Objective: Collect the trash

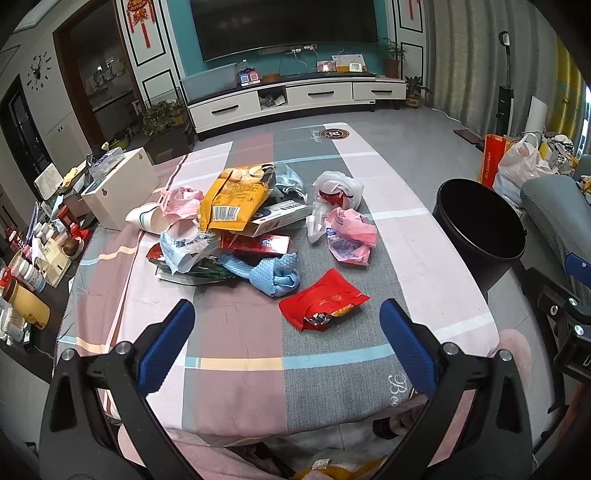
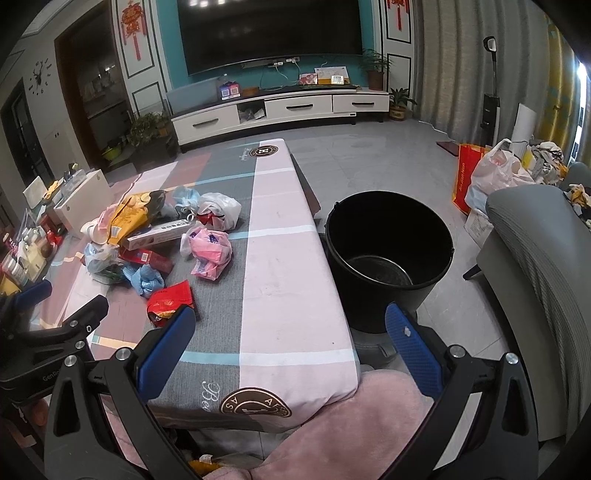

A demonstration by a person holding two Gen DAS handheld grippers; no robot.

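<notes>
Living room, teal back wall with a big dark flat-screen TV point(image 1: 284, 26) mounted over a long white low cabinet with black handles point(image 1: 295, 98). Red knot hangings point(image 1: 138, 18) on the white panelled wall, black antler-style wall clock point(image 1: 37, 70) off to the left. Pale grey glossy tiled floor point(image 2: 369, 162), potted green plants point(image 1: 391, 55) by the cabinet, grey-beige curtains point(image 2: 454, 59) on the right, dim bluish light, grey fabric chair point(image 2: 543, 266) close by
</notes>
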